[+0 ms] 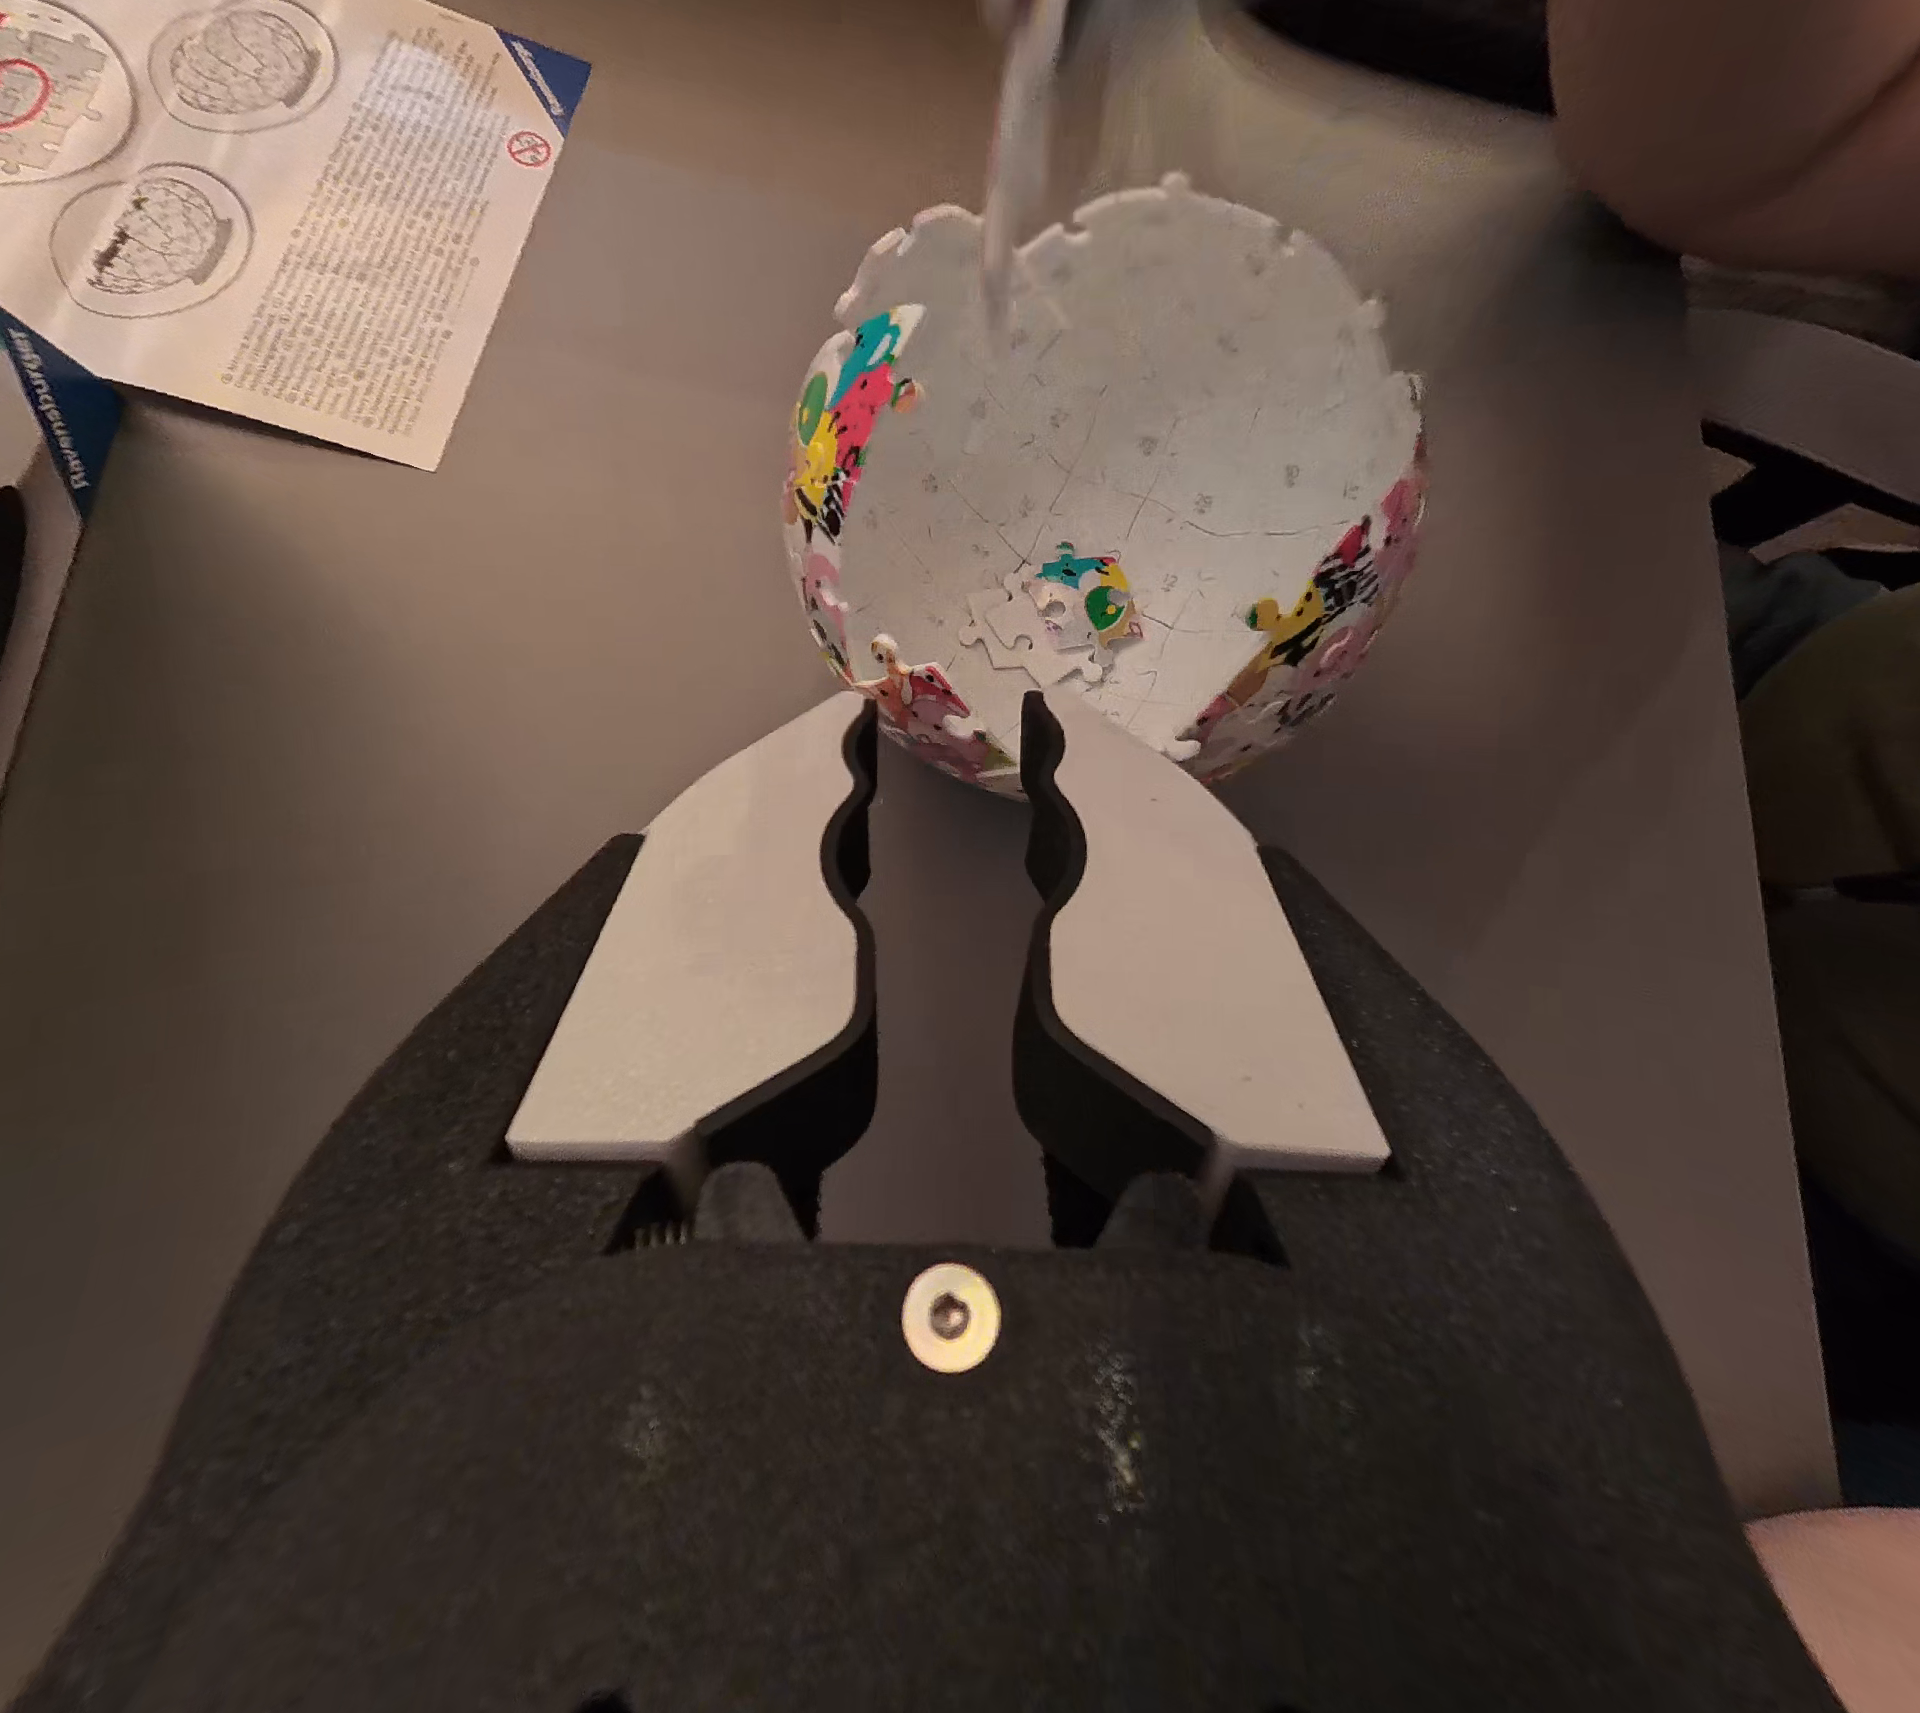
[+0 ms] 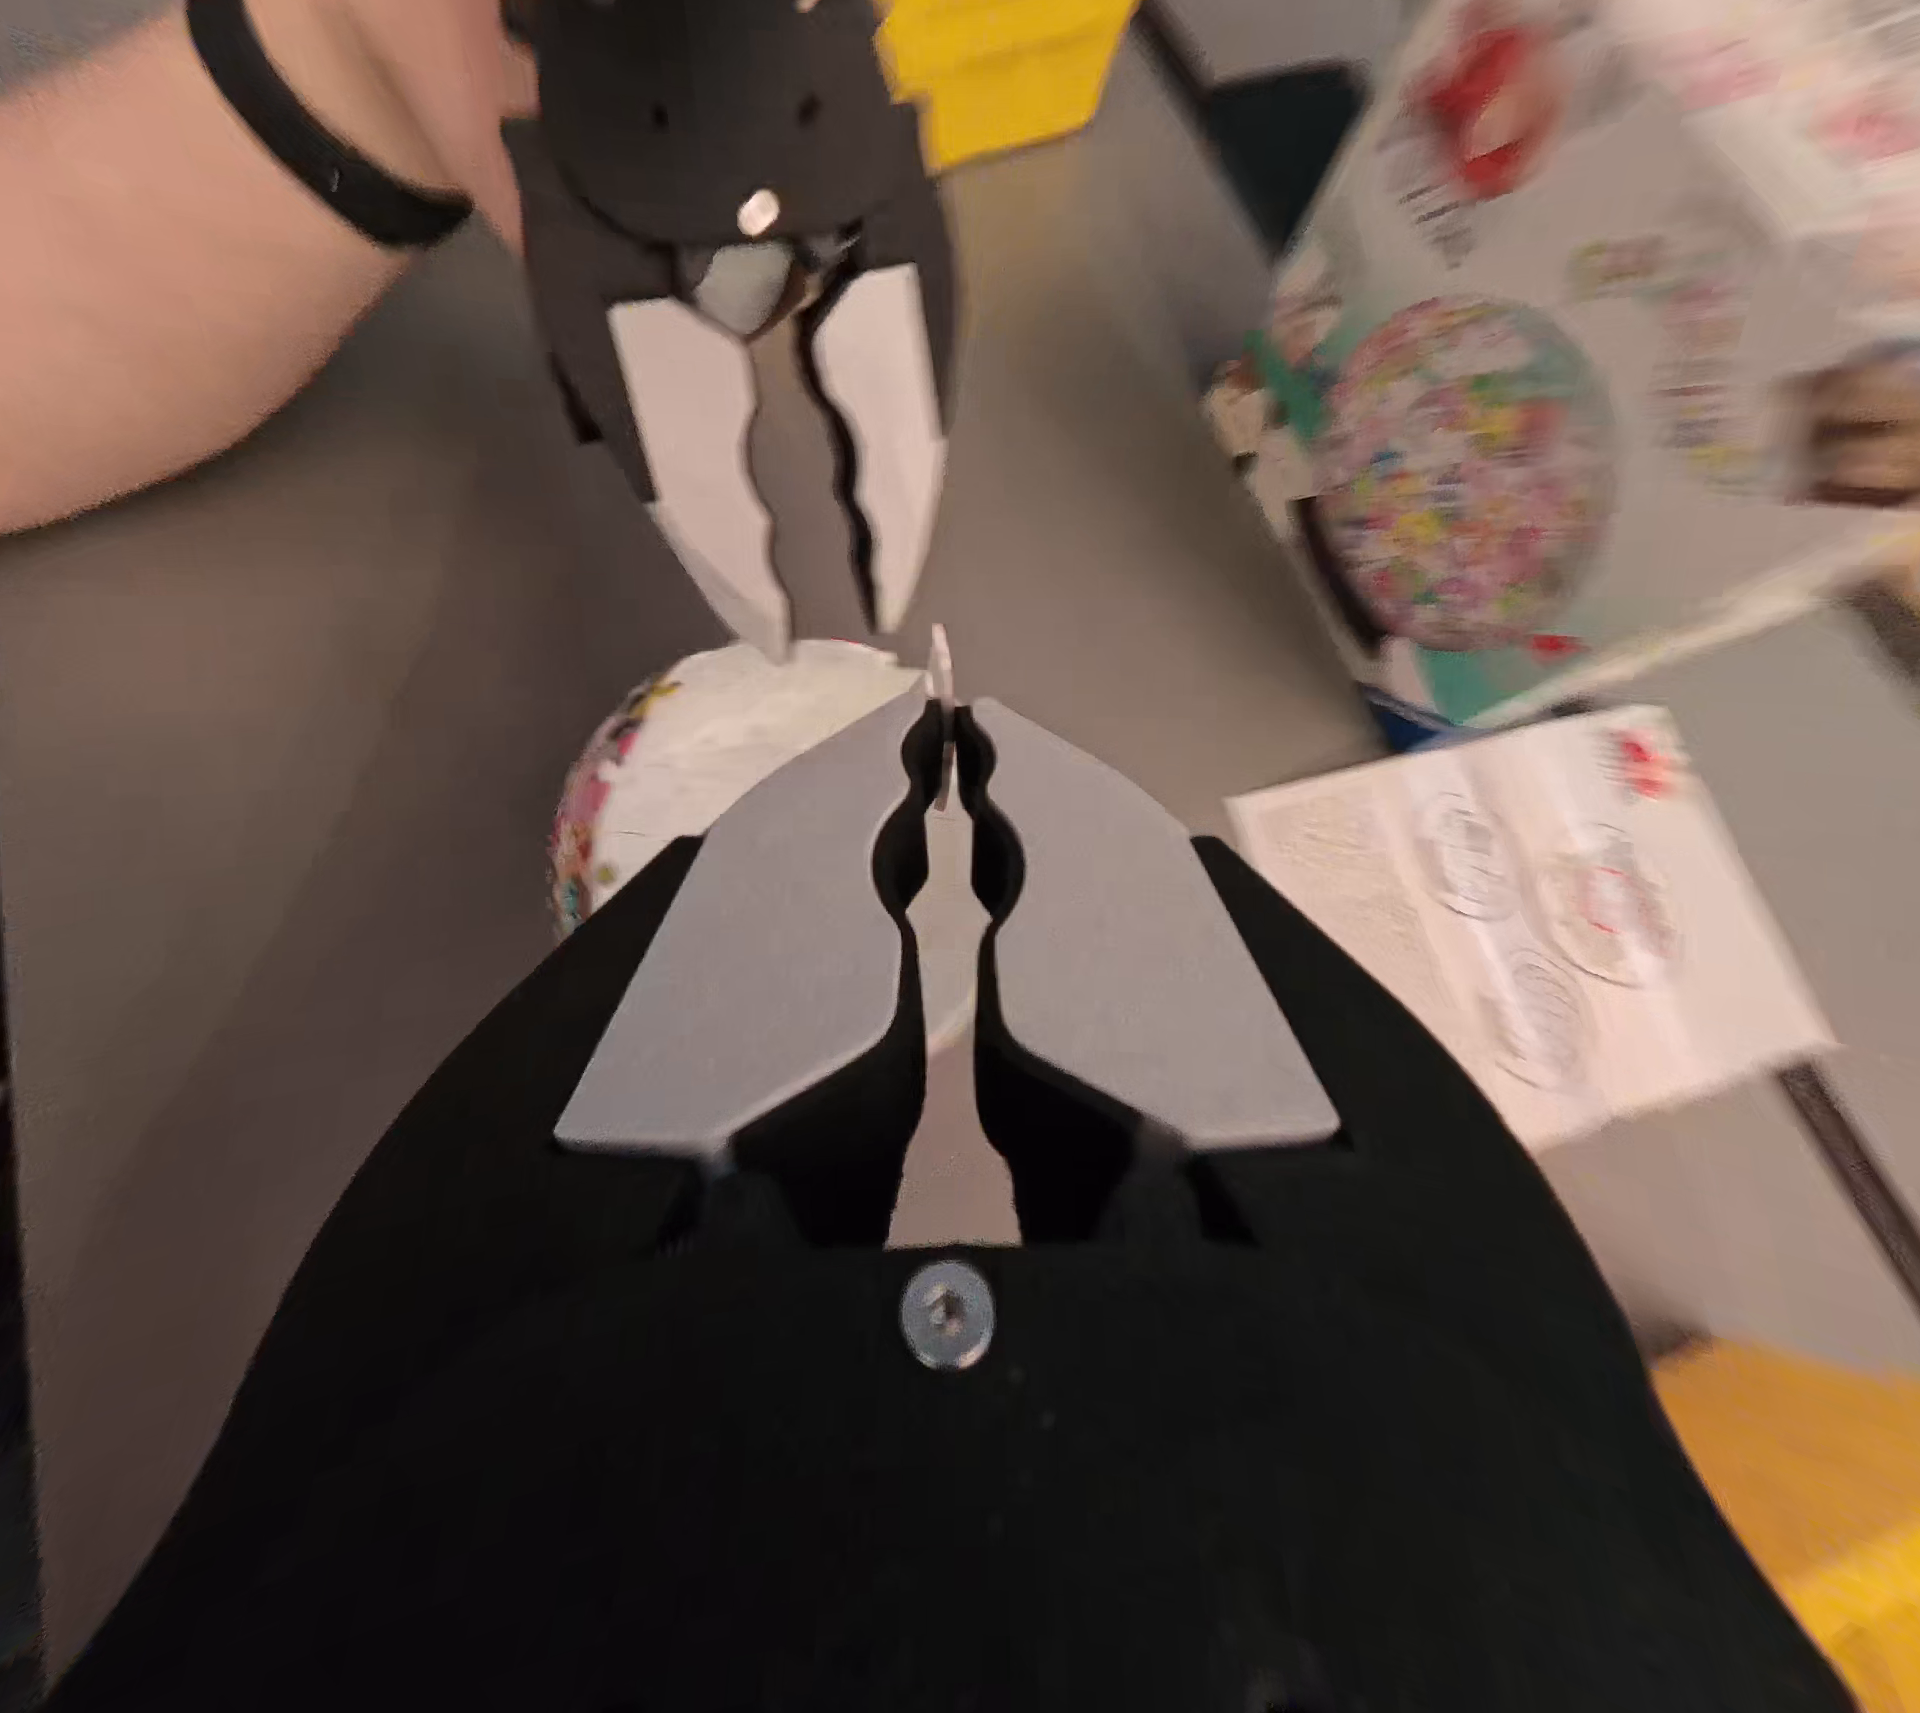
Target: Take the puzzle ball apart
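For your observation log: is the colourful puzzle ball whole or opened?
Opened: the colourful puzzle ball is a jagged-rimmed bowl, loose pieces inside.

Each hand-held gripper (image 1: 948, 707) has a black textured body, pale grey wavy-edged fingers (image 2: 800, 925) and one silver screw (image 1: 951, 1318).

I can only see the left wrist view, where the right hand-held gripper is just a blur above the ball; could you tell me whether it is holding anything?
Observer: Yes. The right hand-held gripper is shut on a thin white puzzle piece, seen edge-on.
Operator: Thank you. Is that piece free of the puzzle ball?
Observer: I cannot tell; it sits right at the rim of the puzzle ball.
Operator: Is the puzzle's box nearby?
Observer: Yes, a box picturing a colourful ball stands beyond the instruction leaflet.
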The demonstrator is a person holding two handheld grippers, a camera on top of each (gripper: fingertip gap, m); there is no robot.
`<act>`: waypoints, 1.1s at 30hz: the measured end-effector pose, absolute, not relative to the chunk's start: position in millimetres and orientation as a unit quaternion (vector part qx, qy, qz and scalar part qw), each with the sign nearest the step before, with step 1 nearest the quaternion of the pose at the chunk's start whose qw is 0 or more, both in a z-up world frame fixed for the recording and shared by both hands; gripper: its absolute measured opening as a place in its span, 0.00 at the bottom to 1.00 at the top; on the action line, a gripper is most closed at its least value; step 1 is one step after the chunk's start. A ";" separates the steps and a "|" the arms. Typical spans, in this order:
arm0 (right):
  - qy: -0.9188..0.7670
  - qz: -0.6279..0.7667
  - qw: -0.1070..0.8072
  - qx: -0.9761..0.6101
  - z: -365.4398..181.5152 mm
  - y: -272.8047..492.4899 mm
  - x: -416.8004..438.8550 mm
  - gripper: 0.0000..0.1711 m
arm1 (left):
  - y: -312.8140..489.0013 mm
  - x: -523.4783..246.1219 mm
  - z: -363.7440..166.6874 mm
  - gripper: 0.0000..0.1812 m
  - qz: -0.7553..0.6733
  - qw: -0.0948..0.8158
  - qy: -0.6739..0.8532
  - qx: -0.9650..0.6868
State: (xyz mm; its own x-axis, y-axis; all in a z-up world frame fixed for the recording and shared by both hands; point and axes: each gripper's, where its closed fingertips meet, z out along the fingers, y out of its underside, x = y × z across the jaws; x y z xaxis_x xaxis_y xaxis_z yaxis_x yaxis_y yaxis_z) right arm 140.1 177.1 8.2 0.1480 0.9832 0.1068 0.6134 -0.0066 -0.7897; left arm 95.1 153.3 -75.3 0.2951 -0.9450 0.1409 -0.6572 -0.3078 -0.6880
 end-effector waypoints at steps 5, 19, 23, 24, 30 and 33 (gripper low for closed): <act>-0.384 0.198 0.453 -0.780 46.1 260.6 301.3 0.02 | 155.9 93.3 -58.7 0.15 -0.288 0.288 0.508 -0.759; -0.179 0.116 0.208 -0.955 -138.0 320.7 443.4 0.04 | 157.4 98.1 -61.6 0.15 -0.254 0.283 0.507 -0.774; -0.156 0.072 0.272 -0.947 -112.6 332.4 458.9 0.13 | 162.2 95.9 -60.0 0.15 -0.237 0.288 0.492 -0.787; -0.157 0.065 0.301 -0.938 -97.5 335.5 457.0 0.14 | 163.6 94.4 -58.6 0.15 -0.232 0.290 0.487 -0.791; -0.338 0.111 0.487 -0.798 24.7 309.5 339.4 0.13 | 168.5 85.5 -55.3 0.16 -0.198 0.297 0.475 -0.804; -0.532 0.234 0.487 -0.652 41.5 239.4 227.0 0.13 | 165.8 89.7 -59.3 0.16 -0.220 0.290 0.481 -0.798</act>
State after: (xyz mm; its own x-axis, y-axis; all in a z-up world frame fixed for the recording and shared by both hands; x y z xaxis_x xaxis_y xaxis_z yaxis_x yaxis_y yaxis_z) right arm 227.0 239.4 41.5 0.3240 0.9217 0.2135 0.4652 0.0413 -0.8842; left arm 89.7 165.8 -59.3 0.4405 -0.8949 0.0715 -0.6400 -0.3688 -0.6741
